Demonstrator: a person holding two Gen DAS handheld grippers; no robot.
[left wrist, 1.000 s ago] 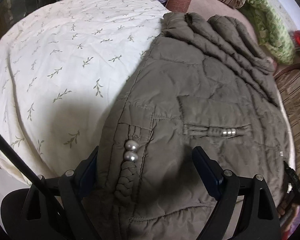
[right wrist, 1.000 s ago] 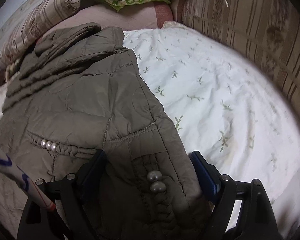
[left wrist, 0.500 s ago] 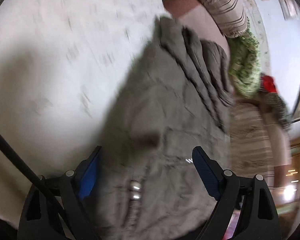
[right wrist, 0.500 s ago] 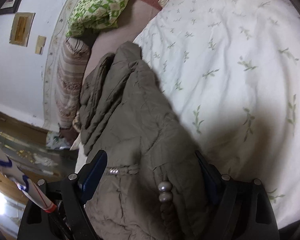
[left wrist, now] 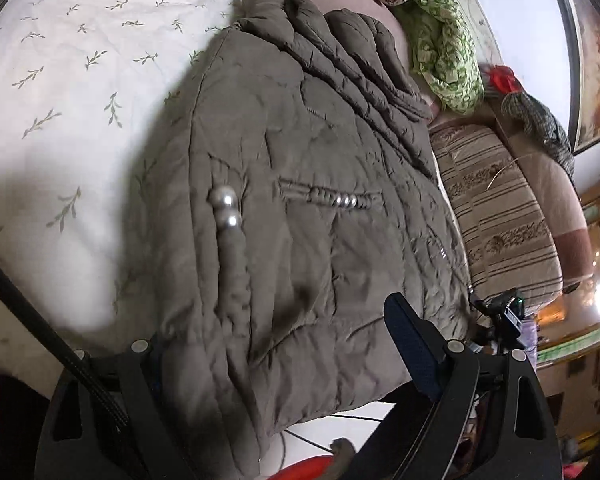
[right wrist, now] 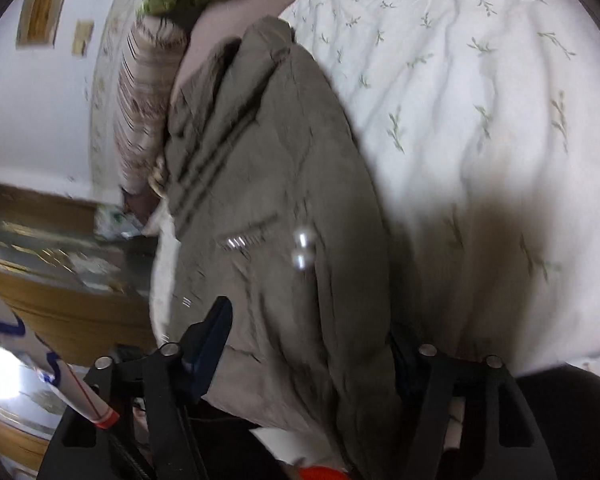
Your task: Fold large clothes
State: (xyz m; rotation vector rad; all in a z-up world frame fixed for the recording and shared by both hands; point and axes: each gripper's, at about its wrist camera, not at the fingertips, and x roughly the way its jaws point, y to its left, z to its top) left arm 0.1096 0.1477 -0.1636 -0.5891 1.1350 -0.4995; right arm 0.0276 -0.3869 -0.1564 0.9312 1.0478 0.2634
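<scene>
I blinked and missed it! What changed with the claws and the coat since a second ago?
Both claws backed off toward the jacket's near hem: the left claw and right claw now sit farther from the pearl beads, and both views have tilted. Nothing was grabbed or dropped; both claws stay open. The jacket lies folded on the bedsheet as before.
</scene>
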